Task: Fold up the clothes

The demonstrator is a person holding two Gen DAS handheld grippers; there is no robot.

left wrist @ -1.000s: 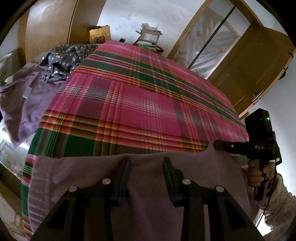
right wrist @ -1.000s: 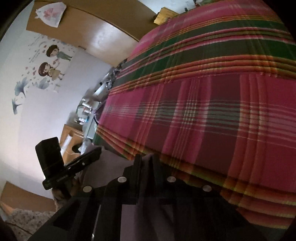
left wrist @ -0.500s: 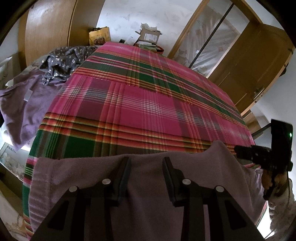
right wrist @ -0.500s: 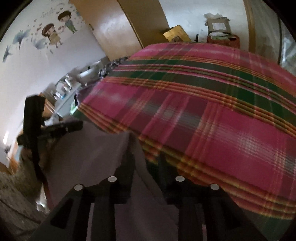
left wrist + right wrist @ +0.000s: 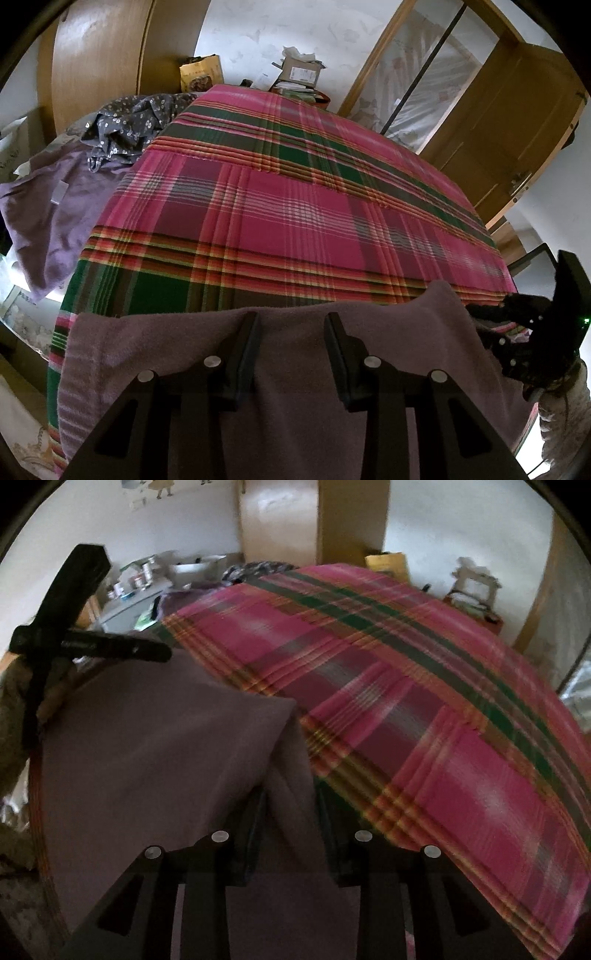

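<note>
Mauve fleece garment (image 5: 295, 387) spread flat at 6 o'clock edge of pink-green plaid bed cover (image 5: 295, 221). Folding barely begun. Left gripper (image 5: 291, 332) gaping, empty above cloth. Right gripper (image 5: 288, 812) part-open, cloth ridge between jaws, grip uncertain. Purple and floral garments (image 5: 122, 122) unfolded at 10 o'clock.

Bed (image 5: 295, 206) under pink-green plaid cover; mauve garment (image 5: 288, 369) flat at near edge; purple cloth (image 5: 48, 214) and grey floral heap (image 5: 129, 125) along left side.

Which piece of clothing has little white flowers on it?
The crumpled dark grey garment at the bed's far left corner; both purple garments are plain.
</note>
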